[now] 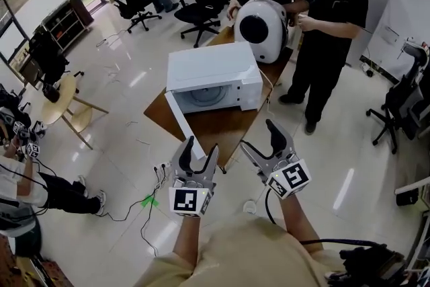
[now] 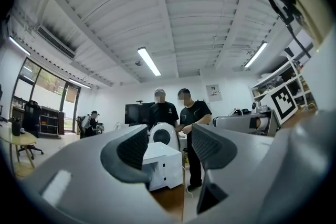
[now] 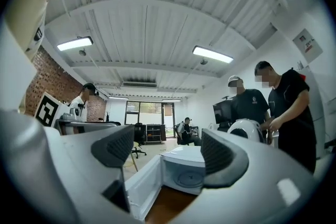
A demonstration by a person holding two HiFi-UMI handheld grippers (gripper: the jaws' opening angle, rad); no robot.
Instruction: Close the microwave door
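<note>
Left gripper and right gripper, empty, face open microwave.

A brown table stands ahead of both tongs, its near corner just beyond the gap between the left tongs and the right tongs. 2 things sit on it: a white microwave, door open, nearer the tongs, and a white domed machine behind it at the far end.

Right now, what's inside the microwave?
The door is open. Inside the microwave, only a round turntable shows on the floor, with nothing on it. The deep corners are too small and shadowed to tell.
</note>
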